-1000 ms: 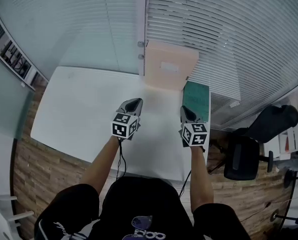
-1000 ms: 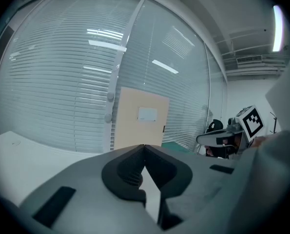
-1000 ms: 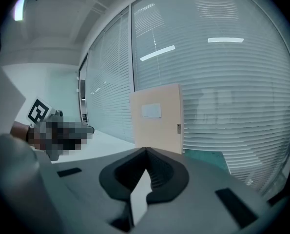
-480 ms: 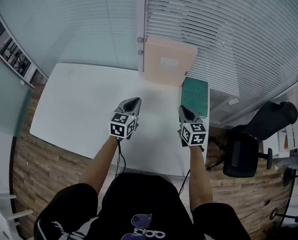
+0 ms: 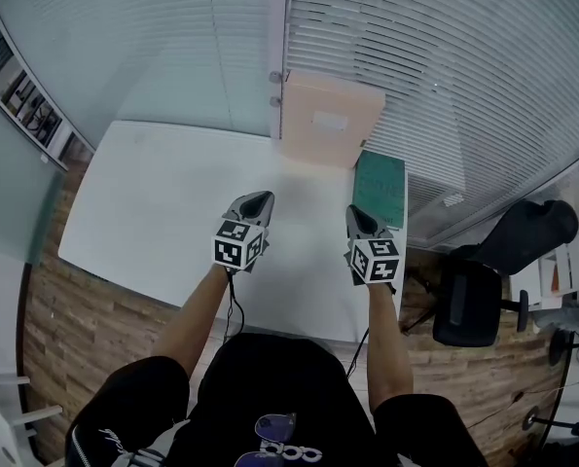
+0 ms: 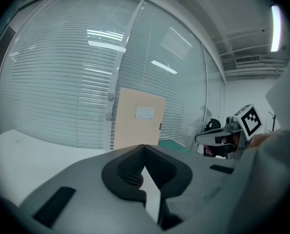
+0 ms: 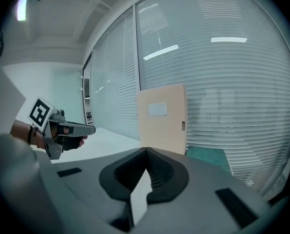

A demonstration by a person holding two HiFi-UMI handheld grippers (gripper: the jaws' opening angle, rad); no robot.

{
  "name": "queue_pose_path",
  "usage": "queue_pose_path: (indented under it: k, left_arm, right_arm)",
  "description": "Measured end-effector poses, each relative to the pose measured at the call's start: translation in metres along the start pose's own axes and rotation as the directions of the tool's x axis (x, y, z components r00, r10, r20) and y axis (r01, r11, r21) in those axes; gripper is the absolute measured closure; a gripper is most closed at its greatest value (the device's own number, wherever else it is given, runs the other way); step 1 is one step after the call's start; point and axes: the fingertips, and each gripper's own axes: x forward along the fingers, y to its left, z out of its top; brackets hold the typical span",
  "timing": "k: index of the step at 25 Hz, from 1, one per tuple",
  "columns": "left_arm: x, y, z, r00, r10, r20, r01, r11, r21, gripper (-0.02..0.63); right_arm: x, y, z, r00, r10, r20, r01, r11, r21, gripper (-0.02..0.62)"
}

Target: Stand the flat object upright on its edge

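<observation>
Tabletop [image 5: 162, 202] in plain white fills the middle of the head view, set into the corner of an office with frosted glass panels [image 5: 143, 47] on the left and slatted blinds [image 5: 445, 56] on the right. Wood-plank flooring [image 5: 65, 329] surrounds the table, and a black office chair [image 5: 469, 305] sits beyond its right edge. At the table's far edge a beige board [image 5: 328, 125] with a small white label stands upright against the window frame. Just to its right, a green mat [image 5: 379, 188] lies flat on the table's far right corner. A person holds the left gripper [image 5: 260, 198] and right gripper [image 5: 355, 212] side by side above the table, well apart, both pointing toward the board. Each gripper's jaws are clenched together with nothing between them.
</observation>
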Motion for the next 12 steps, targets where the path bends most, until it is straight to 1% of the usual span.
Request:
queue_pose_path:
  k: [12]
  left_arm:
    - [0.0008, 0.003, -0.0048, 1.0, 0.0, -0.012, 0.0, 1.0, 0.003, 0.586]
  right_arm:
    - [0.0021, 0.0009, -0.0012, 1.0, 0.01, -0.009, -0.01, 1.0, -0.009, 0.574]
